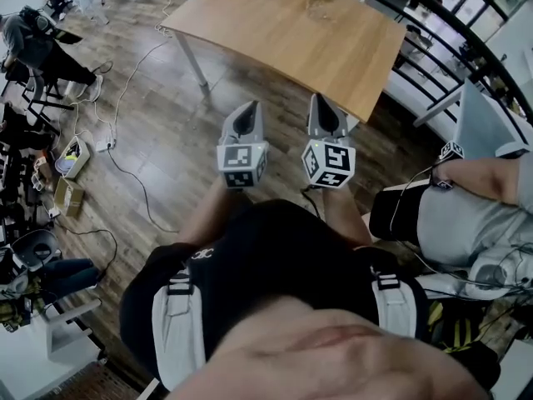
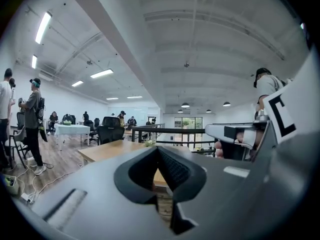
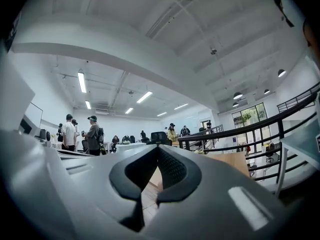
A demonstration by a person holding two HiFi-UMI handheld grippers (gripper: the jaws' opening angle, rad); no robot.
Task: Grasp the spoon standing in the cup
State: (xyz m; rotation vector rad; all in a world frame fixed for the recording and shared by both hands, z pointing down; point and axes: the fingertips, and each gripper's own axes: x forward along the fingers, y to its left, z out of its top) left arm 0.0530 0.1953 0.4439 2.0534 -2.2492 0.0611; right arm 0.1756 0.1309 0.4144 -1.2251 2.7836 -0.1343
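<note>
Left tool: grey two-jaw left gripper (image 1: 244, 115) held near the person's body; jaws pressed together at the tips, nothing between them
Table: light wooden rectangular table (image 1: 275, 32) far ahead on the dark plank floor; well apart from both tools
Container: small clear cup (image 1: 320, 5) at the table's far end; something pale green shows at its top
Task's thing: spoon too small to make out
Right tool: grey right gripper (image 1: 326, 111) just beside the left one; jaws likewise closed and empty
</note>
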